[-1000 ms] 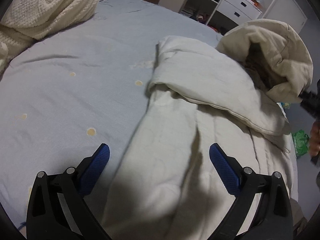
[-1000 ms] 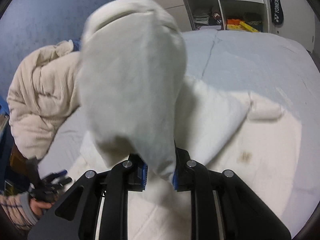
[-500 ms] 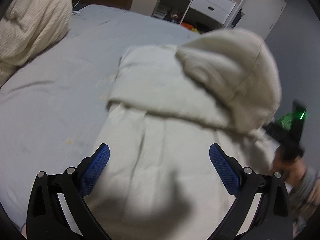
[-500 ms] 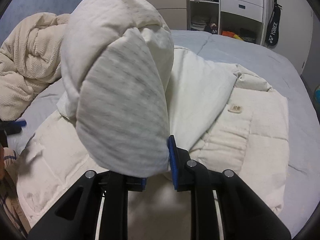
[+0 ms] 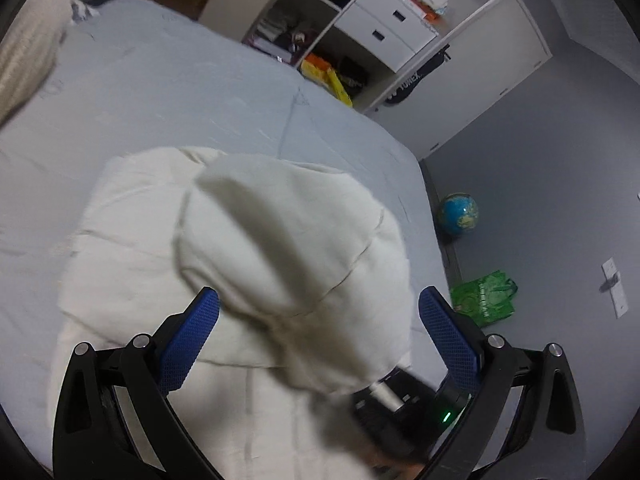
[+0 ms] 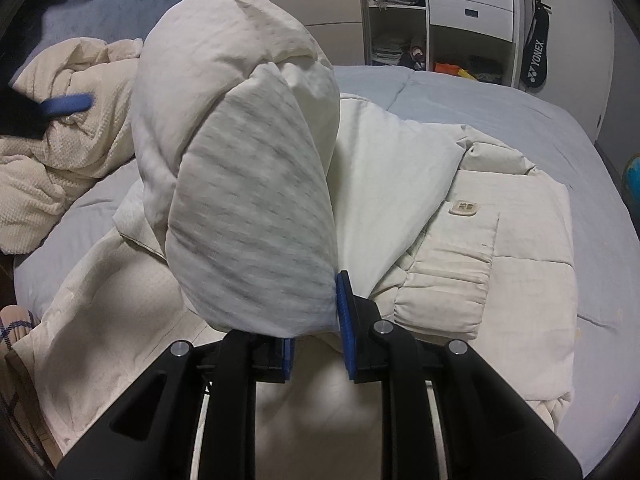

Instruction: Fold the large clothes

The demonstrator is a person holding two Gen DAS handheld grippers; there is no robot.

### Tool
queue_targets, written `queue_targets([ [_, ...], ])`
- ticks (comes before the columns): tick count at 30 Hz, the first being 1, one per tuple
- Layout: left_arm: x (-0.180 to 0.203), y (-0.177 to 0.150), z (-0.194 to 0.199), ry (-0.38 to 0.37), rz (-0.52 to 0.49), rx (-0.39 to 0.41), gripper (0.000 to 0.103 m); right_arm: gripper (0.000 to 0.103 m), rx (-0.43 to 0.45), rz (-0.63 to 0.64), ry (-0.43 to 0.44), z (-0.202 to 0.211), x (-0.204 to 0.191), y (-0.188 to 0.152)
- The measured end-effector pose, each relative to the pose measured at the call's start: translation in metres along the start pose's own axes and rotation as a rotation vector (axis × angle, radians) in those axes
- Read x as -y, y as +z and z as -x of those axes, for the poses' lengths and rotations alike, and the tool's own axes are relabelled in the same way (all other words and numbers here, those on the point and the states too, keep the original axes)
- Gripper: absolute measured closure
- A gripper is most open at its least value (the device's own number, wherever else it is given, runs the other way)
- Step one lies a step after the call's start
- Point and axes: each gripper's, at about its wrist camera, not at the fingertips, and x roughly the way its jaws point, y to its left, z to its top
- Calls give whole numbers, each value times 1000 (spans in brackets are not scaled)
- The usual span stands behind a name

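Note:
A cream padded jacket (image 6: 472, 248) lies on the light blue bed (image 6: 500, 96), one sleeve folded across its body. My right gripper (image 6: 316, 320) is shut on the jacket's hood (image 6: 240, 168) and holds the bulging hood up over the body. In the left wrist view the same hood (image 5: 288, 248) hangs above the jacket (image 5: 120, 248), with the right gripper's body (image 5: 400, 404) just under it. My left gripper (image 5: 316, 336) is open and empty, above the jacket and close to the hood.
A beige knit blanket (image 6: 52, 140) is heaped at the bed's far left. White shelves with drawers (image 6: 468, 4) and a racket bag (image 6: 536, 56) stand behind the bed. A globe (image 5: 458, 214) and a green bag (image 5: 484, 296) lie on the floor beside the bed.
My right gripper has carried the hood up and over the jacket's body. My left gripper has swung right toward the hood, still open.

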Motion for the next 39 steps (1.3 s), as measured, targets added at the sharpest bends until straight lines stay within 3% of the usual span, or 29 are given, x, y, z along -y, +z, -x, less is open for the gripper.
queue_targets([
  [2, 7, 8, -15, 13, -2, -26, 10, 87, 3, 0, -1, 2, 0, -2],
  [4, 10, 13, -28, 16, -3, -47, 32, 87, 6, -4, -2, 5, 0, -3],
  [5, 11, 14, -36, 13, -7, -74, 66, 87, 6, -8, -1, 6, 1, -4],
  [6, 10, 14, -44, 7, -11, -105, 83, 86, 6, -14, 0, 8, 1, -5],
  [9, 11, 8, -41, 24, -75, -93, 88, 81, 3, -62, 15, 17, 7, -11],
  [11, 6, 0, -34, 20, -89, -85, 89, 63, -2, -107, 31, 25, 12, -17],
  [12, 2, -4, -31, 17, -85, -81, 89, 60, -6, -138, 44, 29, 15, -21],
  [17, -25, -17, -21, 10, -48, -78, 90, 56, -2, -340, 131, 49, 34, -37],
  [21, -41, -27, -18, 0, -21, -85, 90, 53, 2, -546, 248, 56, 46, -44],
  [25, -44, -30, -17, -7, -19, -85, 90, 53, -12, -668, 334, 53, 44, -42],
  [31, -44, -36, -16, -17, -27, -88, 90, 52, -30, -991, 528, 31, 44, -46],
  [34, -45, -36, -20, -16, -27, -91, 90, 47, -57, -1138, 584, 15, 42, -47],
  [39, -49, -35, -21, -41, 11, -91, 90, 43, -77, -1226, 670, -8, 33, -25],
])
